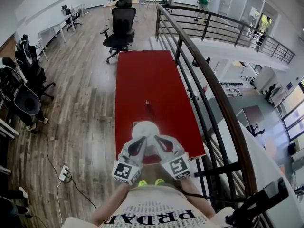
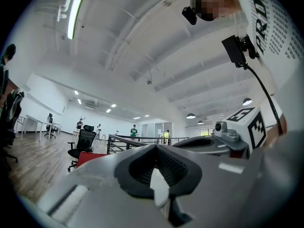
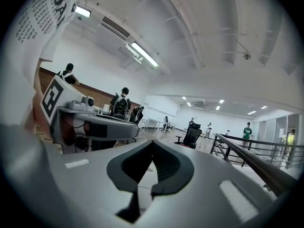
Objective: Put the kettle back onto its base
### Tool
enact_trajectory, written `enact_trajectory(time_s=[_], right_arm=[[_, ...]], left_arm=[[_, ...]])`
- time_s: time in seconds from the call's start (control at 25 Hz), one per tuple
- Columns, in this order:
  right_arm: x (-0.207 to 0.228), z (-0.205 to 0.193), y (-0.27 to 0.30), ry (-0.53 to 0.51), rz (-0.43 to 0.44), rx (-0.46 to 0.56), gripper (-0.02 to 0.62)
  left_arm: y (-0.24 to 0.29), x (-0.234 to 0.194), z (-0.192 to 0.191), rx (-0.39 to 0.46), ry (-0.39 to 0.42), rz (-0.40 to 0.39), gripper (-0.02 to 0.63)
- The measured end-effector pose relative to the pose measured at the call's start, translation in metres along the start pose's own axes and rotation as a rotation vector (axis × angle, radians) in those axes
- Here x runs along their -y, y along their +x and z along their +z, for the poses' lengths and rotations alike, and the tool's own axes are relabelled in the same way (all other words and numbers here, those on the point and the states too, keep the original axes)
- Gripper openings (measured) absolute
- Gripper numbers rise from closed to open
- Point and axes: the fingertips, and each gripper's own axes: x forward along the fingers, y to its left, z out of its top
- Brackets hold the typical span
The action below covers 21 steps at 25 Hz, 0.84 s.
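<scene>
A white rounded object point(image 1: 145, 128), which looks like the kettle from above, stands on the red table point(image 1: 147, 80) near its front edge, partly hidden by both grippers. I cannot make out a base. My left gripper point(image 1: 141, 140) and right gripper point(image 1: 159, 139) are held side by side close to the person's body, tips just over the white object. In the left gripper view the left gripper point(image 2: 155, 147) has its jaws together with nothing between them. The right gripper point(image 3: 152, 142) is likewise shut and empty in its own view. Both point out across the room.
A small dark item point(image 1: 147, 103) lies mid-table. A dark metal railing point(image 1: 204, 70) runs along the table's right side above a drop to a lower floor. A black office chair point(image 1: 120, 30) stands at the table's far end. A power strip point(image 1: 63, 173) lies on the wooden floor at left.
</scene>
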Motion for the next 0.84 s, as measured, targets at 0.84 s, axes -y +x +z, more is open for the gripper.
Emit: enact_trajectory(time_s=[0.84], right_arm=[[-0.015,-0.001,0.025,0.021,0.074,-0.018,0.008]], left_arm=[[-0.01,-0.021,-0.005,-0.005,-0.031,0.059,-0.005]])
